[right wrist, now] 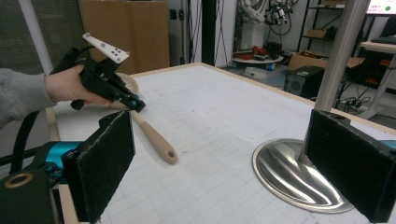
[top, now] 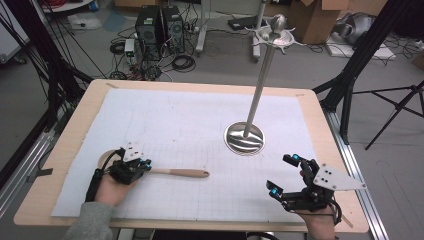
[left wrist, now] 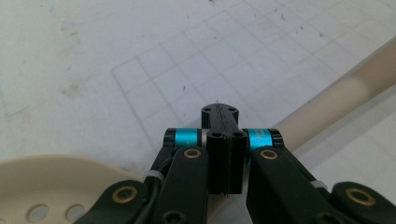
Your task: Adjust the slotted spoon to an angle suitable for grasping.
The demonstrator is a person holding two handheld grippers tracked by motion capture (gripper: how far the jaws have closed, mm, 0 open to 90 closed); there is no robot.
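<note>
Spatula (top: 170,172) lies left-right, handle end pointing right; left gripper (top: 142,165) clamps its handle, right gripper (top: 283,175) gapes empty. Left gripper view shows its perforated blade (left wrist: 51,186).

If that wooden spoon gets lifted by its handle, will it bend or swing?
The wooden spoon looks rigid, so it should hardly bend. The left gripper sits near the bowl end, so it probably stays fairly balanced. Its smooth, rounded handle might twist between the jaws.

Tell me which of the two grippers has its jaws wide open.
The right gripper: its jaws stand far apart with nothing between them, while the left gripper is shut over the spoon.
</note>
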